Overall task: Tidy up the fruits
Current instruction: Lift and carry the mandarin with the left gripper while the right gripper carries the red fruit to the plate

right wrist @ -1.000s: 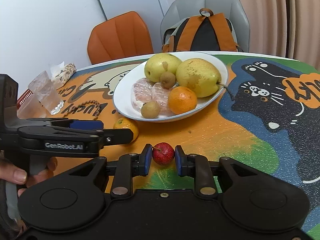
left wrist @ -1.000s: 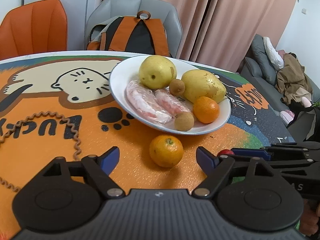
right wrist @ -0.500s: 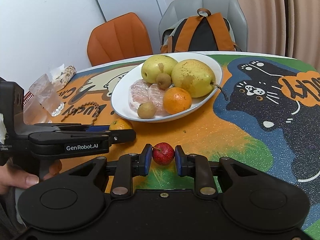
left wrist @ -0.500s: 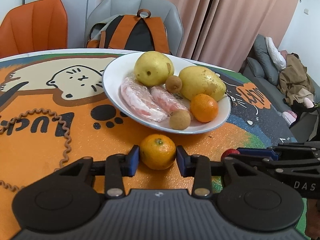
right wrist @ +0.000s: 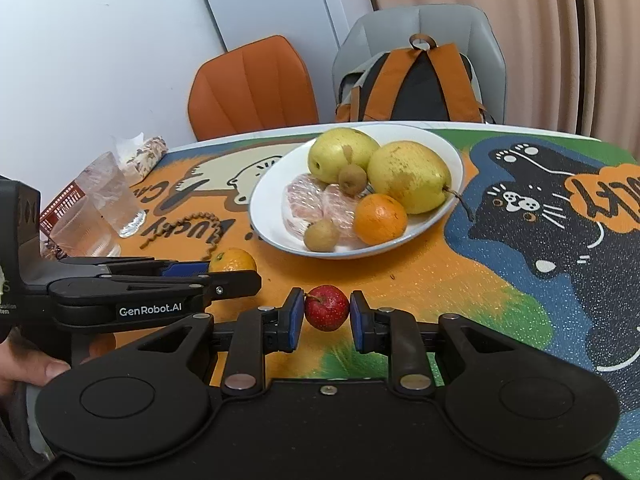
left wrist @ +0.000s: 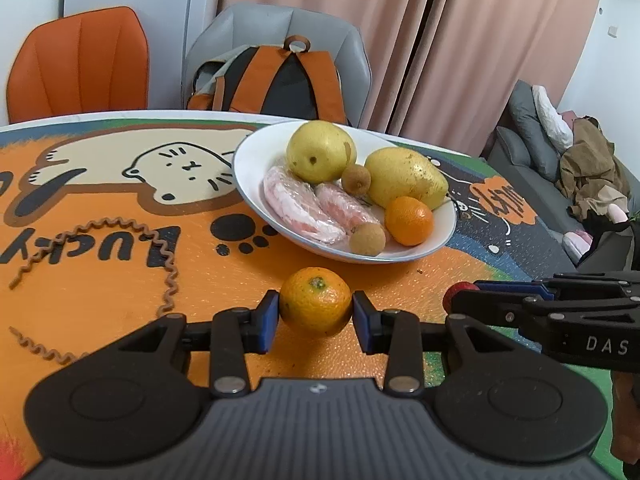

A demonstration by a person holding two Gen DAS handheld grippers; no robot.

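Fruit pinched in both grippers, plate waiting

Fruit sits in each gripper at the lower middle of its own view. The left gripper [left wrist: 315, 314] has closed on a small orange [left wrist: 315, 300], blue pads touching its two sides across the widest part, which should keep the round skin from rolling out. The right gripper [right wrist: 323, 316] is clamped on a small red fruit [right wrist: 327, 307], stem pointing toward the left pad. Whether either fruit has left the surface [left wrist: 100, 280] I cannot tell.

Above them in both views stands the white plate [left wrist: 248, 184], already carrying two pears, another orange [left wrist: 409, 221], two small brown fruits and two wrapped pink pieces. Both held fruits lie just short of its near rim, so carrying them onto the plate looks like the likely next step; free room seems to be at its left side.

Readable writing: "GenRobot.AI" on the left gripper's body at middle left of the right view, "DAS" on the right gripper's body at lower right of the left view, and "LUCKY" upside down on the cat-printed mat.
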